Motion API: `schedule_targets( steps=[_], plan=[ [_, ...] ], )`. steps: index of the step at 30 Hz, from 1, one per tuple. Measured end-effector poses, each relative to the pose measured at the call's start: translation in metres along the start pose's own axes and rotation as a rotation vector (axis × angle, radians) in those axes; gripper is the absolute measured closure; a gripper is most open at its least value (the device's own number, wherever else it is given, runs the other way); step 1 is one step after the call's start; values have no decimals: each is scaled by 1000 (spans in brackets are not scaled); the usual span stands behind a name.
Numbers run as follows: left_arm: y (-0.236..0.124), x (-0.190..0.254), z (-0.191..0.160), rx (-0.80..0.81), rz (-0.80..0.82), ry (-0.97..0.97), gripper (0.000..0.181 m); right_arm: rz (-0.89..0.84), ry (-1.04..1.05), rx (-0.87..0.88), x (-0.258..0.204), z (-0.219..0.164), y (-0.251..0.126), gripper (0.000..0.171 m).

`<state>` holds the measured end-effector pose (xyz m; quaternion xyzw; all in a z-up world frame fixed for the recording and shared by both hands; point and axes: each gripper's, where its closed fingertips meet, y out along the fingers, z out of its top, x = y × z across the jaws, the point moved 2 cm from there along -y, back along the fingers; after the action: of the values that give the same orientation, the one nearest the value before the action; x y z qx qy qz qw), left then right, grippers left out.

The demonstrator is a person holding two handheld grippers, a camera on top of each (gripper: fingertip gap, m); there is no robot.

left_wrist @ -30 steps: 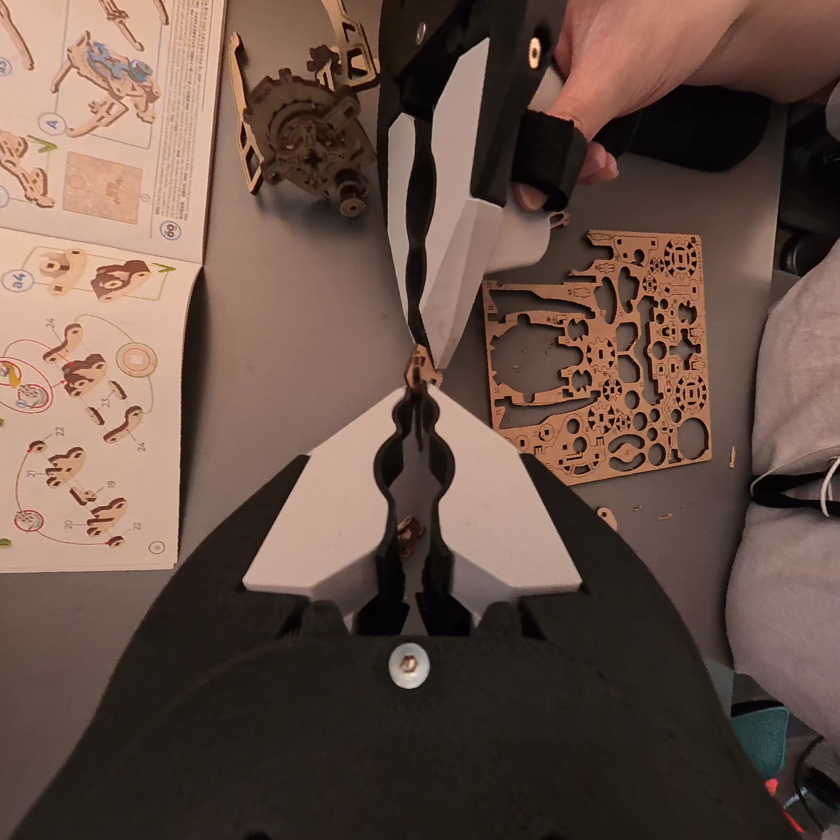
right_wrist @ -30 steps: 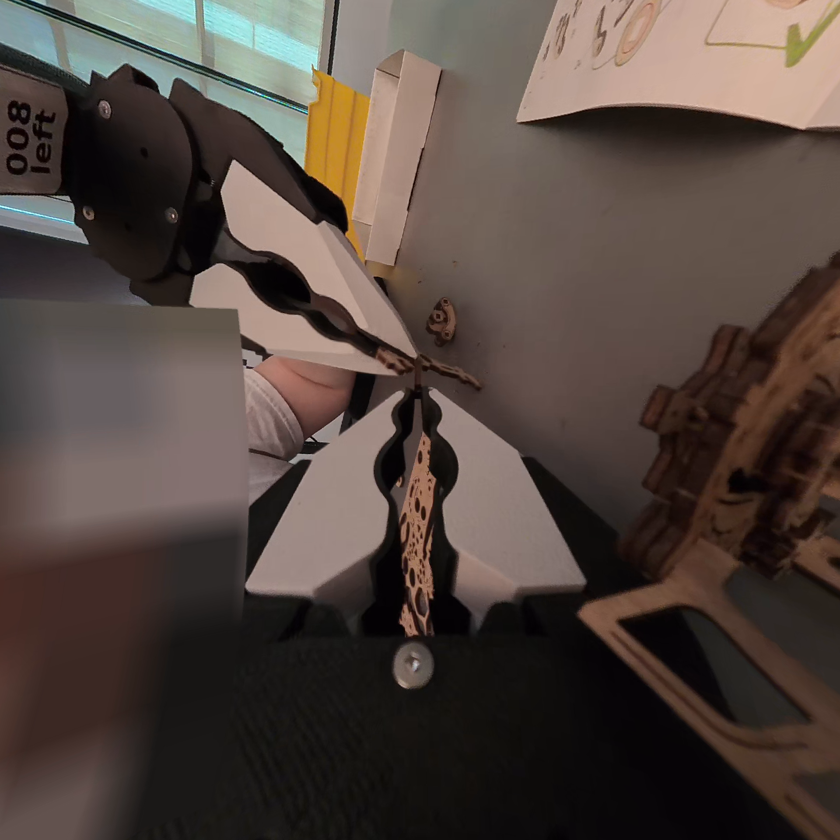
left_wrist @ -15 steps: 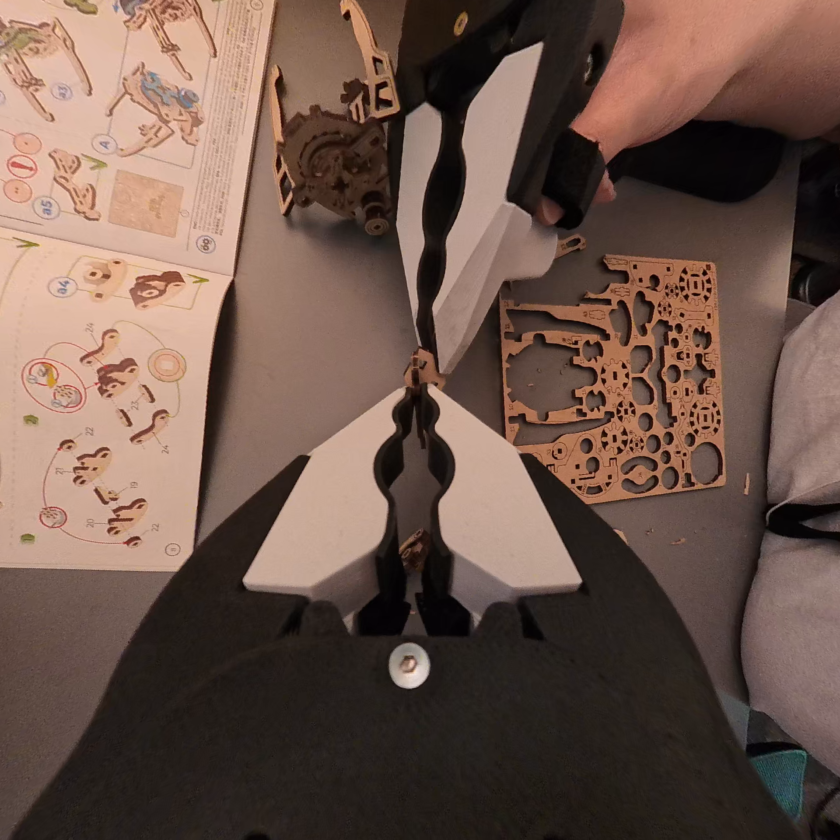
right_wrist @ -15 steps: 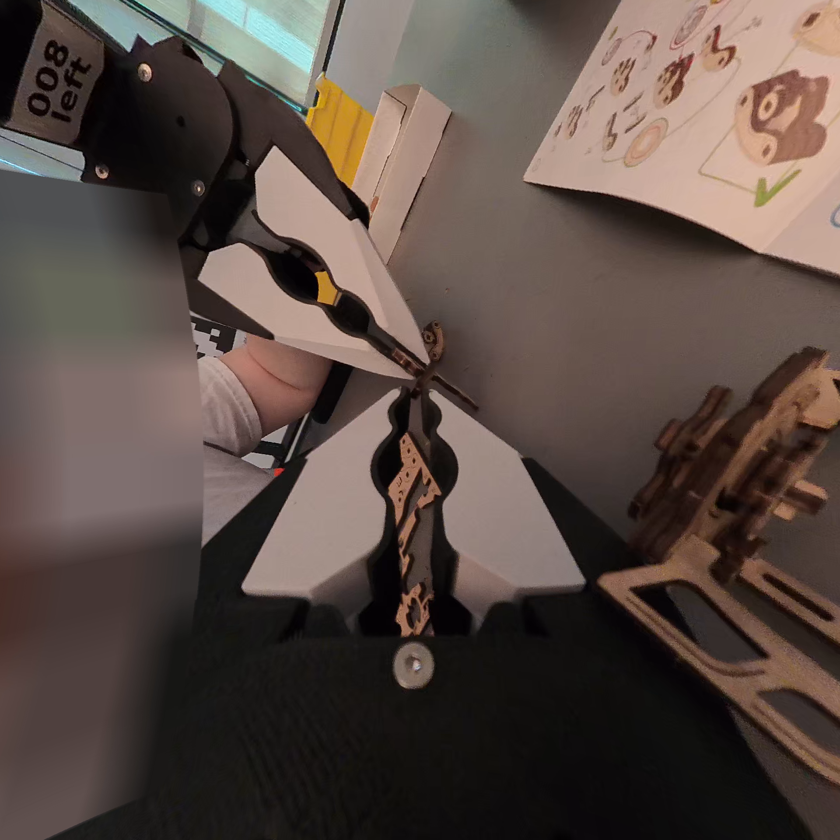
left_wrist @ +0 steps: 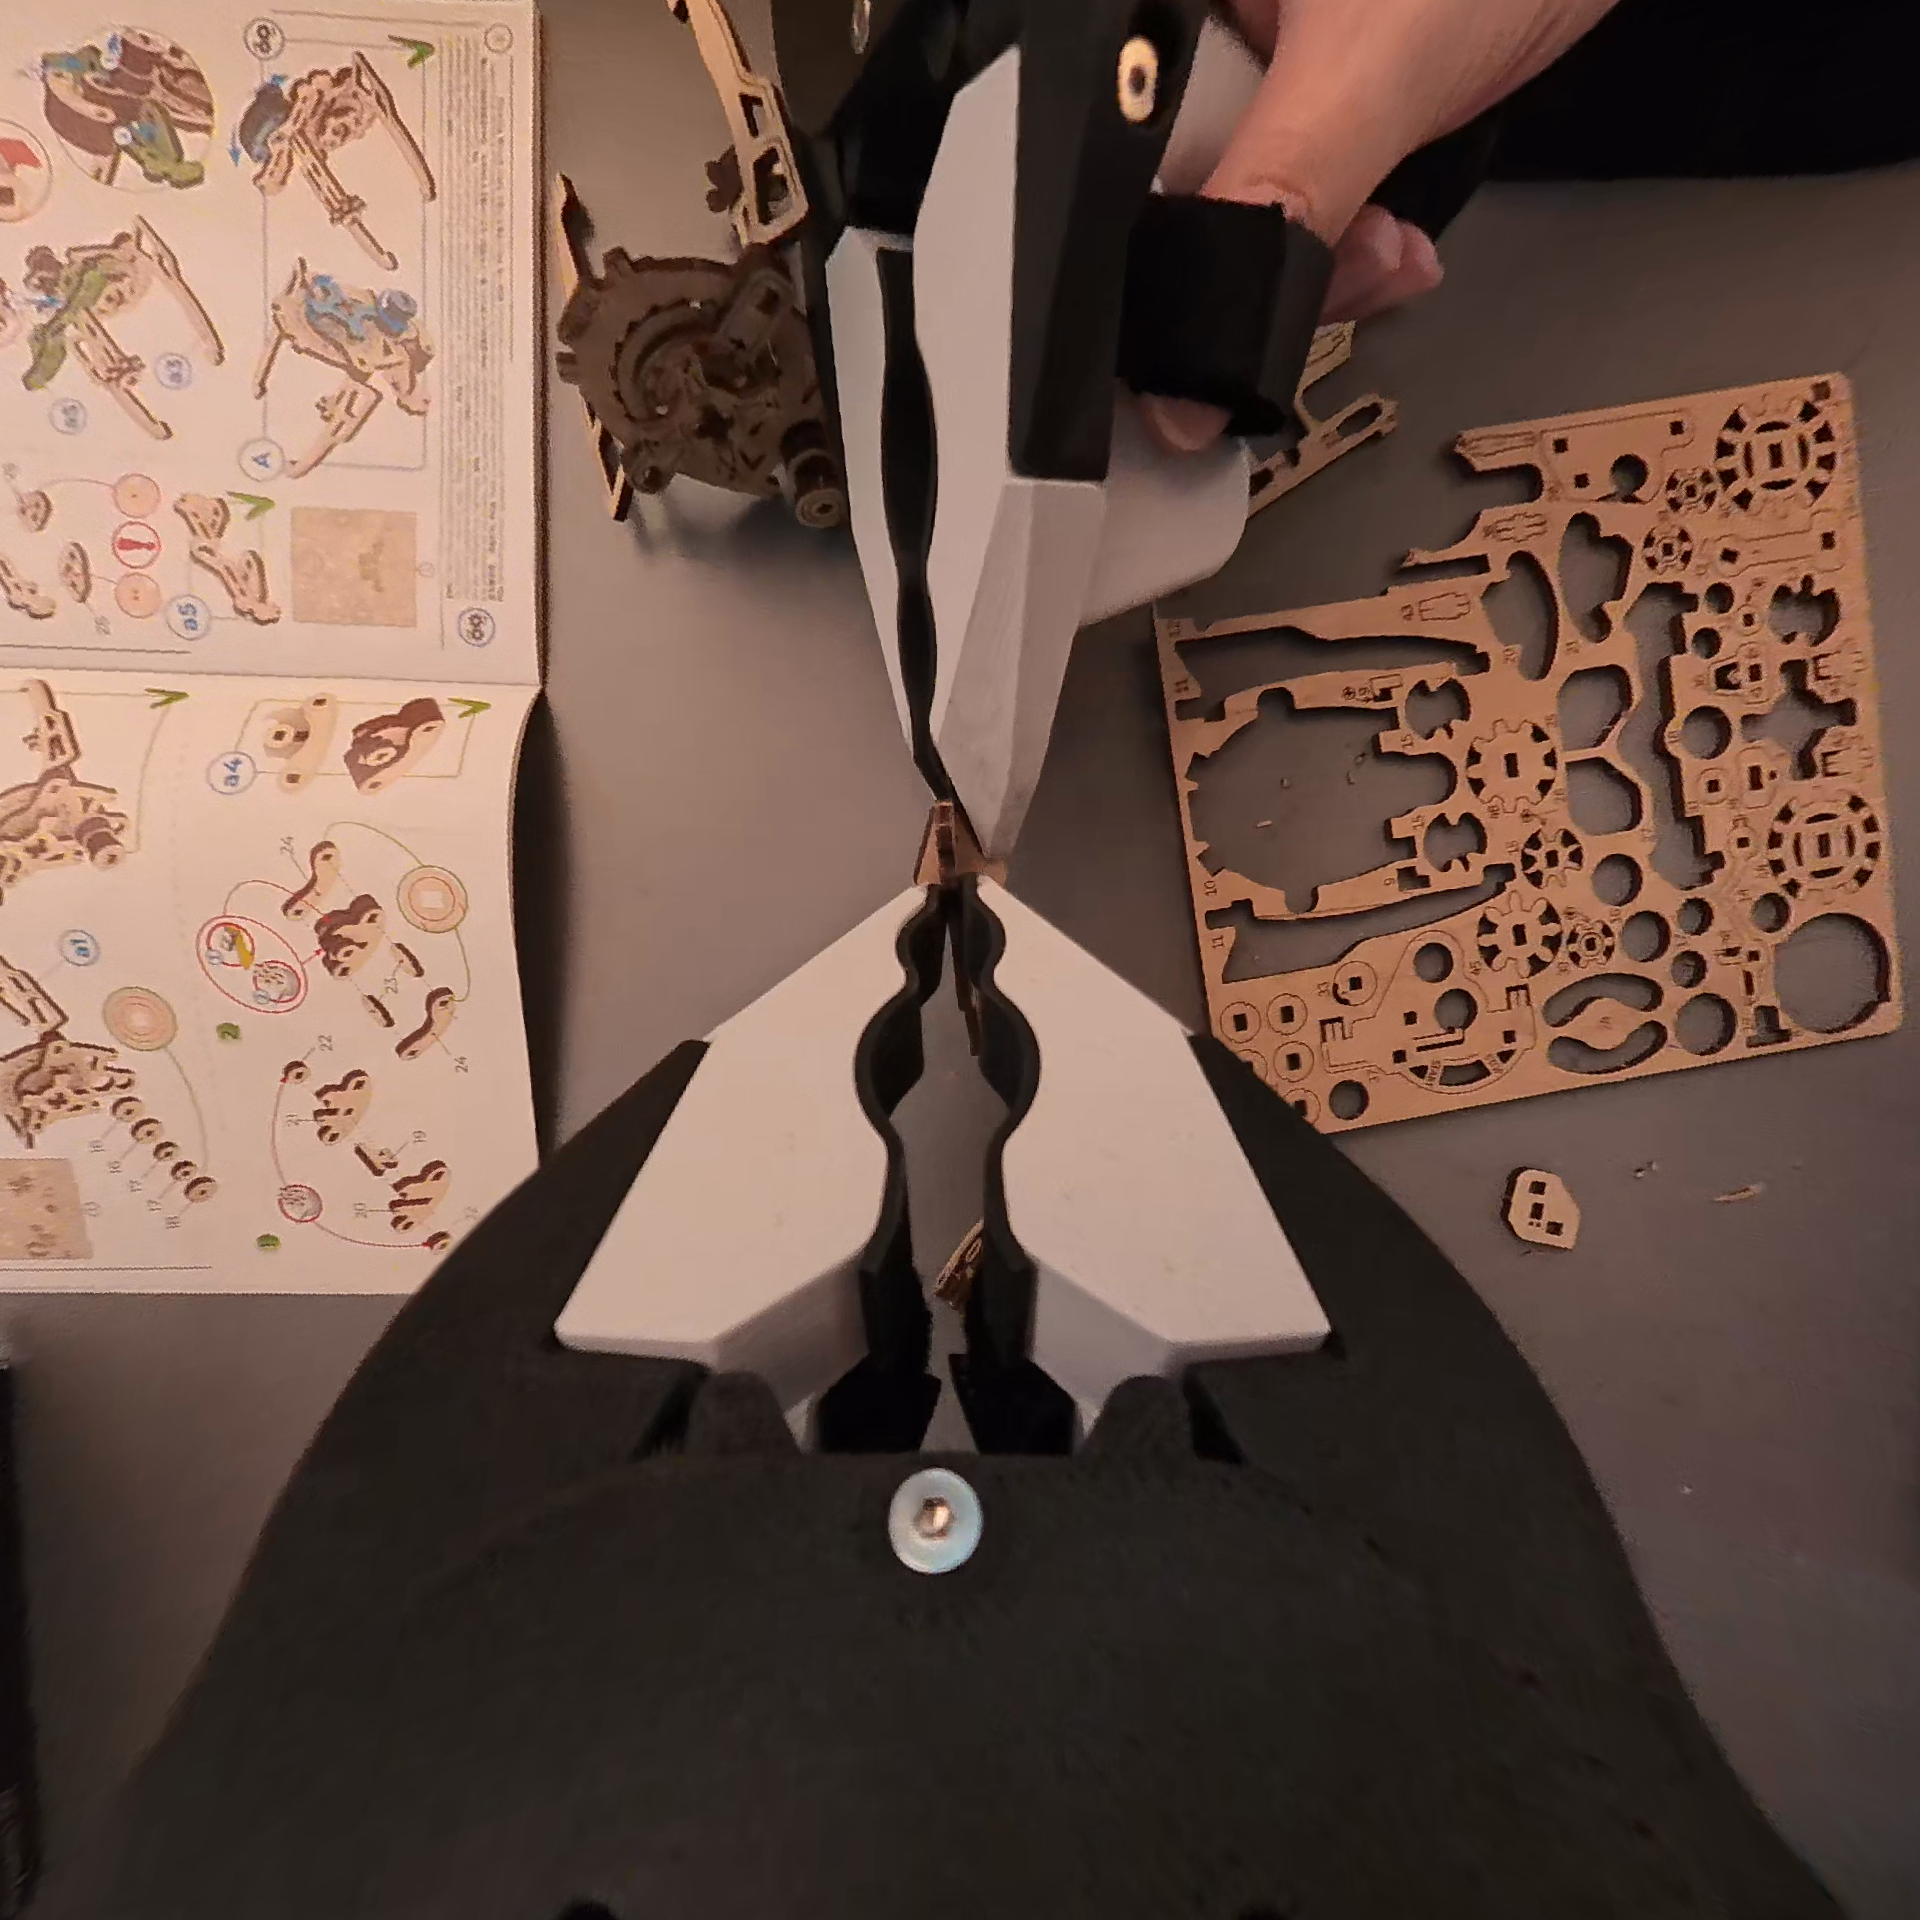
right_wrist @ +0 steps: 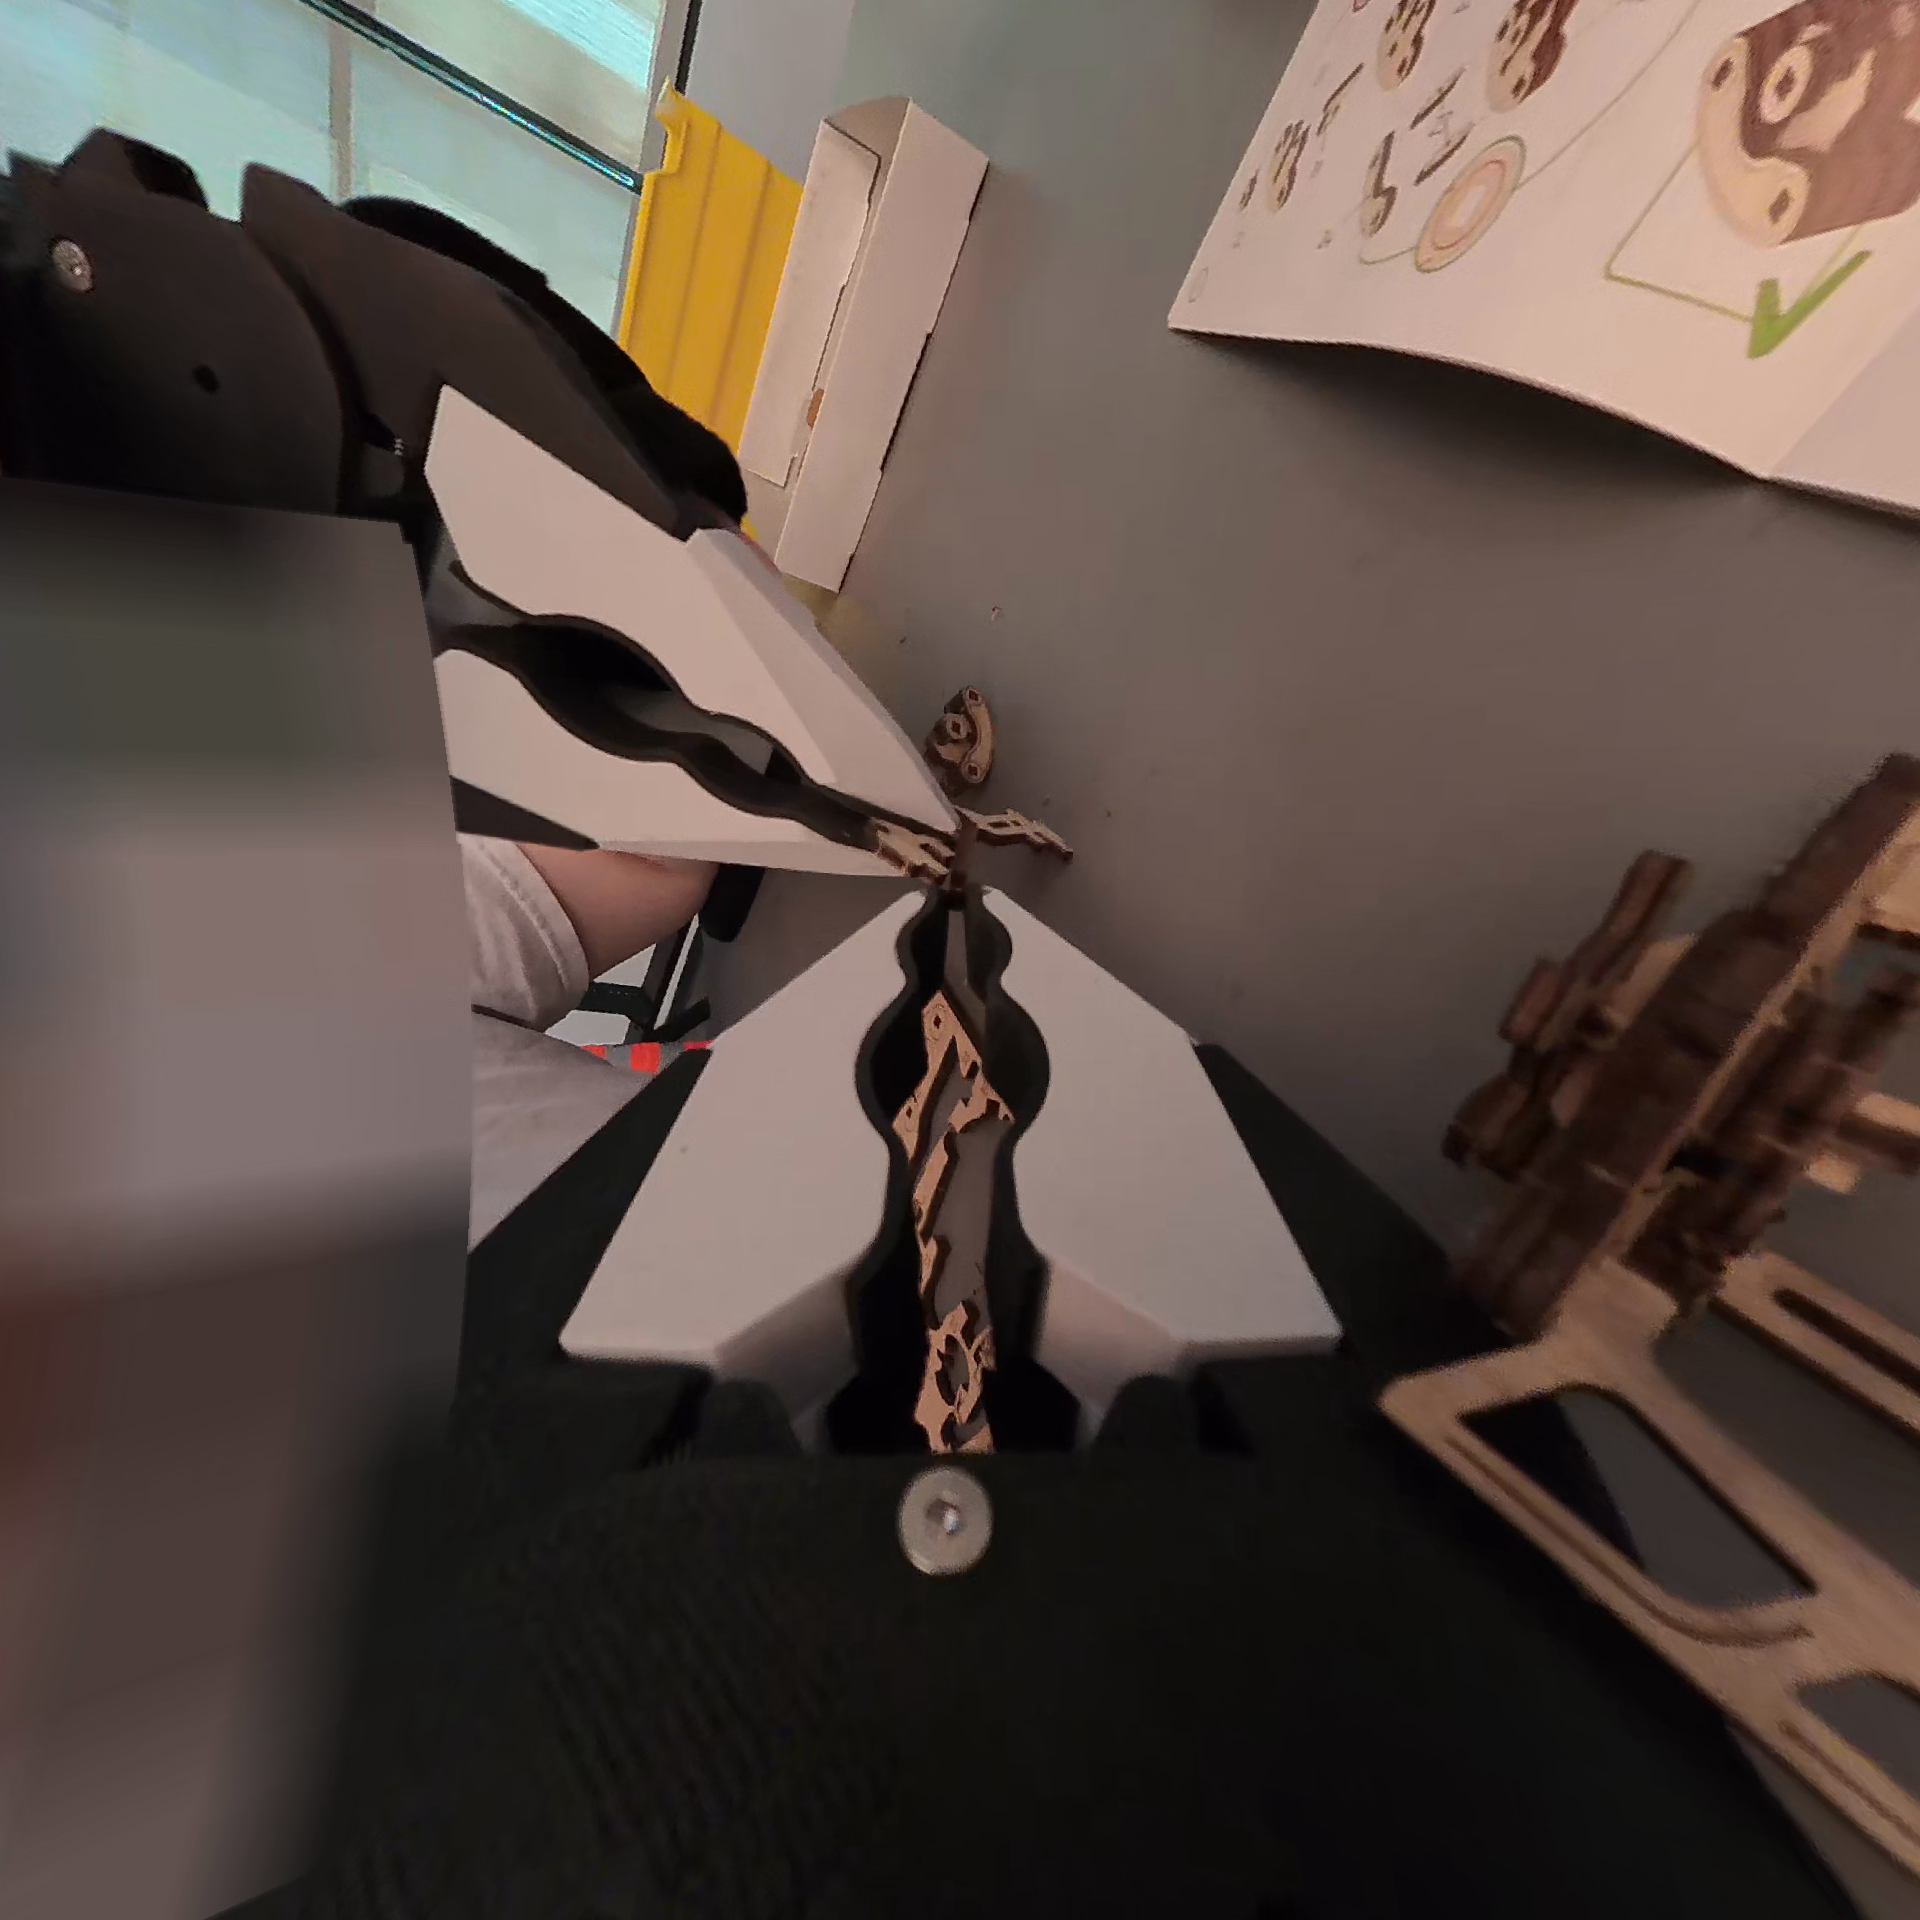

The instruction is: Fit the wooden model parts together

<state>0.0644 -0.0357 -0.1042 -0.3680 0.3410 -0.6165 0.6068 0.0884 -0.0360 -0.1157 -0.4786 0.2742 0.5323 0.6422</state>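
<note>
In the left wrist view my left gripper (left_wrist: 948,891) is shut on a small flat wooden part (left_wrist: 971,1003), held edge-on above the grey table (left_wrist: 707,831). My right gripper (left_wrist: 954,802) comes down from the top, held by a hand (left_wrist: 1351,125), and is shut on another small wooden part (left_wrist: 943,847). The two parts touch crosswise at the fingertips. In the right wrist view my right gripper (right_wrist: 951,896) pinches its thin part (right_wrist: 964,854). The left gripper (right_wrist: 920,847) comes in from the left with its flat part (right_wrist: 1023,836) sticking out past the tips.
An open instruction booklet (left_wrist: 260,623) lies at the left. A half-built wooden model (left_wrist: 696,395) stands at the back and close by in the right wrist view (right_wrist: 1683,1122). A punched plywood sheet (left_wrist: 1538,748) and a loose piece (left_wrist: 1540,1207) lie at the right. A white box (right_wrist: 862,332) stands far off. Both grippers' tips are close together, under 4 cm apart.
Both grippers have stayed shut and tip to tip with the parts touching. The pair has drifted over the table, so more of the booklet and the model shows.
</note>
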Motion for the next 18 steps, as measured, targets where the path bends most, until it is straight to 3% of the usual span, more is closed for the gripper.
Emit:
schedule_targets(
  steps=[10,18],
  plan=[
    [0,2,0,-49,83,89,181,-67,-80,-20,-1,-1,1,170],
    [-1,-7,4,7,78,21,181,13,2,37,0,6,-4,169]
  ],
)
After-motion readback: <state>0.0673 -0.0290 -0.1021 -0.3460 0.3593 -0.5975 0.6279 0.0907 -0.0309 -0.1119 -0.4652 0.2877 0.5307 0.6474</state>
